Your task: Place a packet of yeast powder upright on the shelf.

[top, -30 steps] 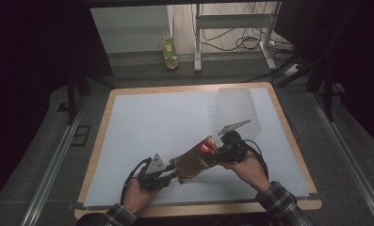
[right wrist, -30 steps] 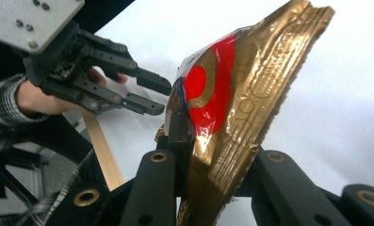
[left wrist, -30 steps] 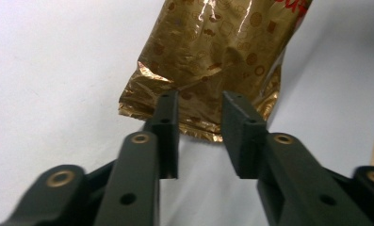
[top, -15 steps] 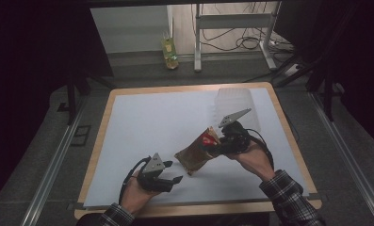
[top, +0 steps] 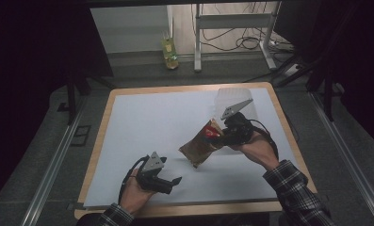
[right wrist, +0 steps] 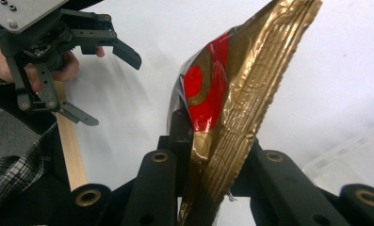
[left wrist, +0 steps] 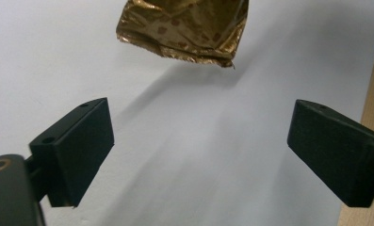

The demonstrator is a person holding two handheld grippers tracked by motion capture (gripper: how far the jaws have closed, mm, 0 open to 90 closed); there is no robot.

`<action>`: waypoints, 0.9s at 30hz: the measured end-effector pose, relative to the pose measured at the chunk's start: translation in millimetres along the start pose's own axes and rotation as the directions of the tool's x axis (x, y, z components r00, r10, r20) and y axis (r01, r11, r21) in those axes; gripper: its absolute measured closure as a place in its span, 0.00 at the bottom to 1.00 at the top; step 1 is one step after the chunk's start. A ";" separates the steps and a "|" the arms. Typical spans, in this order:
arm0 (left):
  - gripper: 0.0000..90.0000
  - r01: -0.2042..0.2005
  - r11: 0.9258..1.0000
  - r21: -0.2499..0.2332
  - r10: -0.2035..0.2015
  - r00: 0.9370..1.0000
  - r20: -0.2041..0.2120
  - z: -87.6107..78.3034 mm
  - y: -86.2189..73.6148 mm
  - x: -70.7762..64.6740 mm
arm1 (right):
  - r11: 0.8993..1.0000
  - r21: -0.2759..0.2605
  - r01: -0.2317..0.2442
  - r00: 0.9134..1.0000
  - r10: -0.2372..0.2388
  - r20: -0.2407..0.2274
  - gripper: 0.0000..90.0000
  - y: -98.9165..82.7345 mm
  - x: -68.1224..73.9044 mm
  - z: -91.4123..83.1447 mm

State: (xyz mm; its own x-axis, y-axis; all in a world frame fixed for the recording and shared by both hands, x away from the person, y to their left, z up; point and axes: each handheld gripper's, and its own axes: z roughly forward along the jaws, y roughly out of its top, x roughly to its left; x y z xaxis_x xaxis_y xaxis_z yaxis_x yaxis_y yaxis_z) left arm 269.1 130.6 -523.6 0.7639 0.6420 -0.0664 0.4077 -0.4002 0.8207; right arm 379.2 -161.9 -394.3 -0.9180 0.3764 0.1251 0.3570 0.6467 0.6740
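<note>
Your right claw (top: 221,136) is clamped on the top edge of the gold snack bag (top: 199,147), hanging right of centre above the table (top: 142,122), while your left claw (top: 174,184), jaws just opened and empty, sits lower left of it.

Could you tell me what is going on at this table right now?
A person is working at a white-topped table with a handheld gripper in each hand. The right gripper is shut on one end of a gold and red foil snack bag, holding it up off the surface. The left gripper sits near the front edge; its jaws have just been opening and stand wide apart with nothing between them, the bag hanging just beyond it. A clear plastic container stands behind the right hand.
</note>
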 end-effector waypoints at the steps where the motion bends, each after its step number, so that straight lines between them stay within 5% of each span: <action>1: 0.06 0.002 1.000 -0.002 -0.002 1.000 -0.001 -0.1 -0.1 0.2 | 1.000 0.001 0.006 1.000 -0.006 0.000 0.85 1.7 -0.7 -1.0; 16: 0.03 0.000 1.000 0.008 0.000 1.000 0.005 1.0 -2.1 3.4 | 0.991 0.031 0.130 0.991 -0.131 0.002 0.84 25.4 -18.3 -10.1; 27: 0.02 0.040 0.999 -0.017 -0.040 0.999 0.027 -0.7 -3.9 9.2 | 0.979 0.051 0.197 0.980 -0.197 0.008 0.84 43.2 -27.7 -15.4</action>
State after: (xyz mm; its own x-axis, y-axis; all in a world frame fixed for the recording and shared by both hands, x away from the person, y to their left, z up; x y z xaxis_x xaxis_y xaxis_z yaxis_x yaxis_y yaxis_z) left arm 274.2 138.5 -527.0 0.7604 0.6393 -0.1145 0.4295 -0.3628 0.8269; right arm 417.3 -154.6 -357.4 -0.9690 0.2467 -0.0164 0.1778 0.7413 0.6472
